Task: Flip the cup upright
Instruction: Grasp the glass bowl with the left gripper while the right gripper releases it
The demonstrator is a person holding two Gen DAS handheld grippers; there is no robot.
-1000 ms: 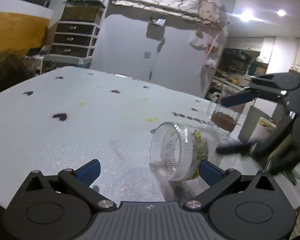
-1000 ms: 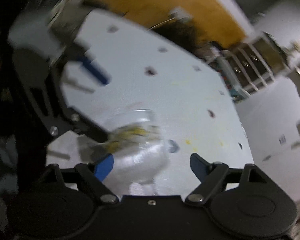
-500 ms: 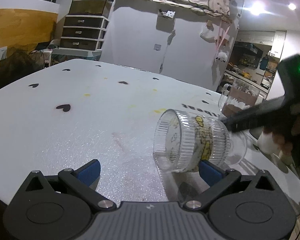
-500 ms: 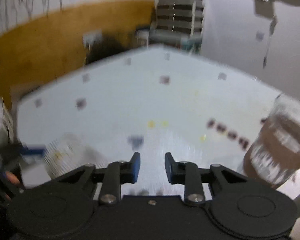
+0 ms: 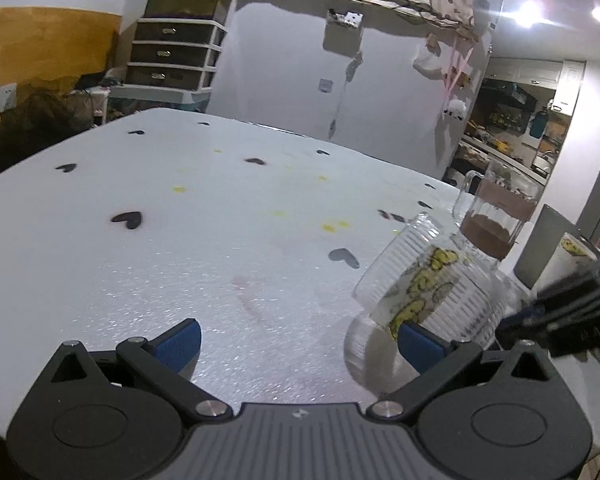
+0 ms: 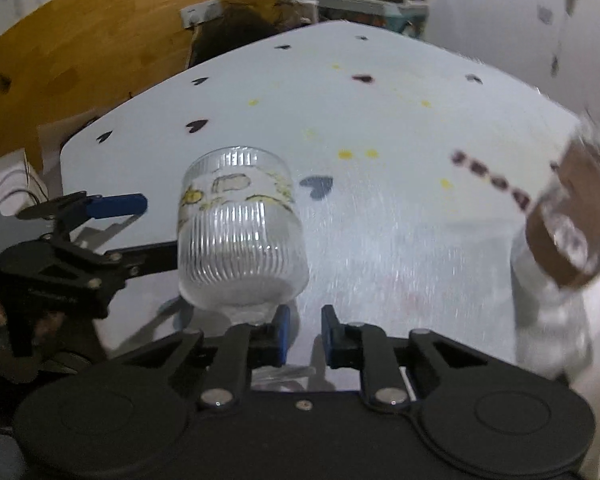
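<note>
The clear ribbed glass cup [image 5: 428, 292] with a yellow cartoon print is tilted over the white table, mouth up and to the left, base toward my right gripper. In the right wrist view the cup [image 6: 240, 236] rises in front of the fingers, and its handle seems to sit by the left fingertip. My right gripper [image 6: 305, 334] is nearly closed; whether it pinches the handle is unclear. My left gripper [image 5: 296, 340] is open and empty, its right fingertip [image 5: 420, 346] just in front of the cup.
A glass mug [image 5: 496, 216] with brown contents stands at the table's right edge, blurred in the right wrist view [image 6: 572, 216]. The white tablecloth [image 5: 180, 240] has black hearts and yellow spots. A printed paper cup [image 5: 568, 256] is beyond the edge.
The cup has been tipped from lying on its side toward upright, mouth rising. My right gripper swung round behind the cup. The left gripper stayed open and drew slightly left.
</note>
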